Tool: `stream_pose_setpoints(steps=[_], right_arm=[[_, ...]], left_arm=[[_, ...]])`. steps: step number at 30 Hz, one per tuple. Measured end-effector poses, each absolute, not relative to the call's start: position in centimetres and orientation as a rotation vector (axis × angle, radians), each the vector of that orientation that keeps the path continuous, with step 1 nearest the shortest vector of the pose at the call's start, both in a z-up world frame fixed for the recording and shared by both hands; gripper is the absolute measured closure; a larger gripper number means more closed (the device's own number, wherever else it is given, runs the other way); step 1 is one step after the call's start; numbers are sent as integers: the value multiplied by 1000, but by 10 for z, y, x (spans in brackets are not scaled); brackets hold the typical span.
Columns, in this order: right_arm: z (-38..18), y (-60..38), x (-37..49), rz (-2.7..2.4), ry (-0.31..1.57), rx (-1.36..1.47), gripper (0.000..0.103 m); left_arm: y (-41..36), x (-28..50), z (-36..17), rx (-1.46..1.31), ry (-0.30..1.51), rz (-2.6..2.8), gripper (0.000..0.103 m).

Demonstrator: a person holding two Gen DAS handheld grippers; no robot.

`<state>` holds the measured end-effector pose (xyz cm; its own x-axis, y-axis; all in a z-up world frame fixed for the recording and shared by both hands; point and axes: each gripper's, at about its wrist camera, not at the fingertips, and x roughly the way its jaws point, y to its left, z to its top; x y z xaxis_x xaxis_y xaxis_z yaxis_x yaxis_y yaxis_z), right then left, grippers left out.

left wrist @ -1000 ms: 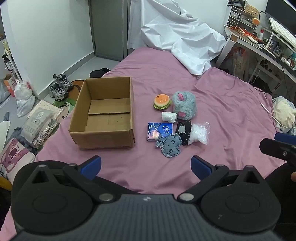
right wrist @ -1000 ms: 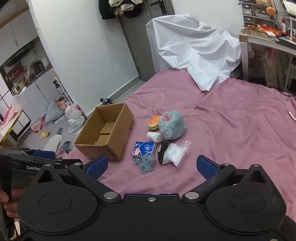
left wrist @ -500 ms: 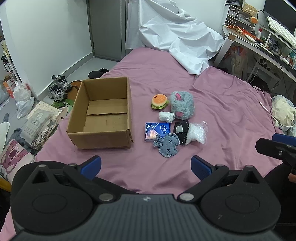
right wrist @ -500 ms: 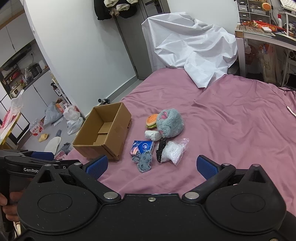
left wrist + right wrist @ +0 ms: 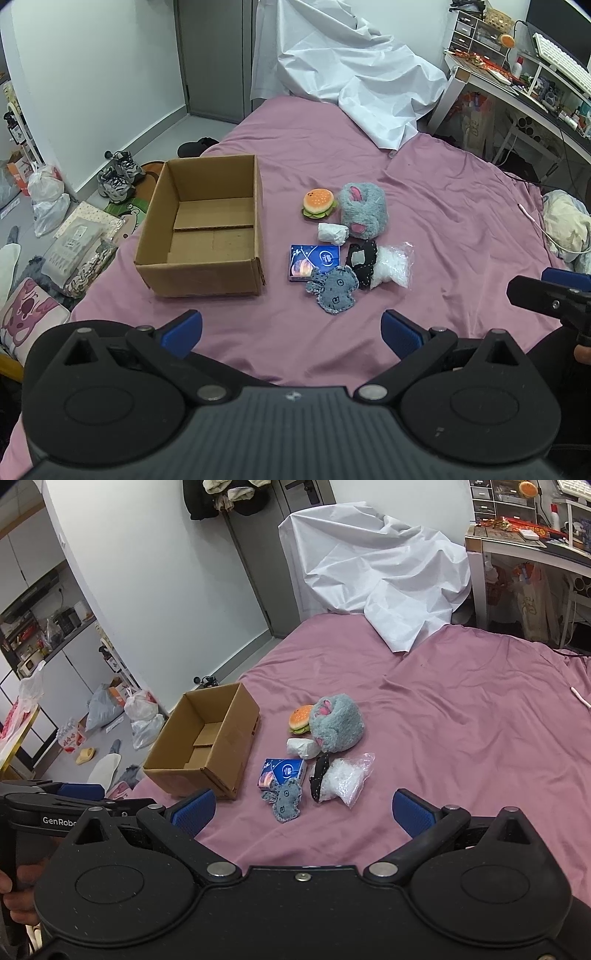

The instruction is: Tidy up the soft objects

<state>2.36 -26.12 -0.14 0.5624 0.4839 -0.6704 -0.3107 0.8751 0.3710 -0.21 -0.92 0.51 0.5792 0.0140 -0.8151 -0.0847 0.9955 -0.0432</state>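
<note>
An open cardboard box [image 5: 207, 229] [image 5: 207, 742] sits empty on the pink bed. Right of it lies a cluster: a burger plush [image 5: 319, 203], a grey fluffy plush [image 5: 364, 210] [image 5: 336, 723], a white wad [image 5: 332, 232], a blue tissue pack [image 5: 314, 260] [image 5: 282, 771], a denim patch toy [image 5: 334, 290] [image 5: 286, 799], a black dotted piece [image 5: 362, 262] and a clear bag of white filling [image 5: 391, 264] [image 5: 345, 779]. My left gripper [image 5: 291, 330] is open, short of the cluster. My right gripper [image 5: 303, 810] is open too, just short of the denim toy.
A white sheet [image 5: 354, 81] drapes the bed's far end. A desk with clutter [image 5: 517, 85] stands at the right. Shoes [image 5: 118, 177], bags and a pillow lie on the floor left of the bed. A cream bundle [image 5: 565, 225] rests at the bed's right edge.
Both views have drawn slightly closer to the box and the cluster, which sit a little lower and larger in frame. Both grippers have stayed open.
</note>
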Motion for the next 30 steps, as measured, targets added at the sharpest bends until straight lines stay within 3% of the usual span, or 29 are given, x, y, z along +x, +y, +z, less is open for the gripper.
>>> stream_pose_setpoints(steps=[30], right_arm=[[-3, -260, 25, 474, 873, 241, 0]], left_arm=[[-17, 4, 2, -75, 967, 38, 1]])
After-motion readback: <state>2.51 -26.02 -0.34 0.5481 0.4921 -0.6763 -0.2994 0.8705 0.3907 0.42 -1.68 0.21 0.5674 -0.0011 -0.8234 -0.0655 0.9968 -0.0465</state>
